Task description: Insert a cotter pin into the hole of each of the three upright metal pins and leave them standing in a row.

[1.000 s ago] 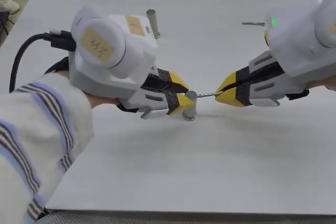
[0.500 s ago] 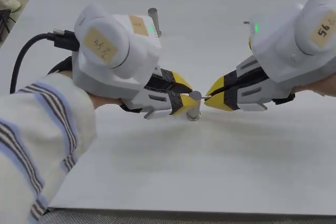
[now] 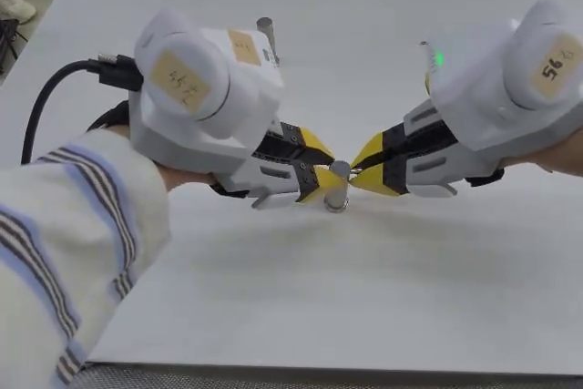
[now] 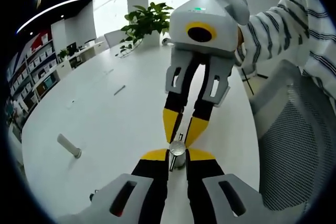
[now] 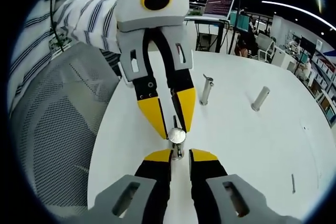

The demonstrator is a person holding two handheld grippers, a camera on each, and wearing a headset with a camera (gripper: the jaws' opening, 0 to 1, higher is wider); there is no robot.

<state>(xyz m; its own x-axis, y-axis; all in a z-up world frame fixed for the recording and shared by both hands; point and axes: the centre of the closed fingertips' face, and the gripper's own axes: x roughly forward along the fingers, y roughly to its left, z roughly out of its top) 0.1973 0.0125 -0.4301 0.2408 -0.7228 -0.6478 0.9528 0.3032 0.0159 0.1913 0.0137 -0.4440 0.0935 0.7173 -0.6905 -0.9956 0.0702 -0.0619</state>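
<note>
- the cotter pin [image 5: 174, 121] is mostly hidden. only a thin sliver shows past the cap of the metal pin [image 3: 337, 190], and the spot where it is pinched is hard to make out.
- the yellow tips of the left gripper [image 3: 319, 176] cover part of the metal pin's shaft. another metal pin [image 3: 266, 36], behind that gripper's body, is cut off at its base.
- the metal pin sits right between the two sets of tips. the left gripper's jaws are closed against its shaft.
- the right gripper [image 3: 363, 170] meets it from the opposite side, tips just beside the cap. its jaws are drawn nearly together on the cotter pin.
- the metal pin stands upright on the table [image 3: 364, 298], long axis vertical.
- the cotter pin runs level, in line with the right gripper's jaws and crosswise to the metal pin. its far end shows on the left gripper's side, between that gripper's jaws.
</note>
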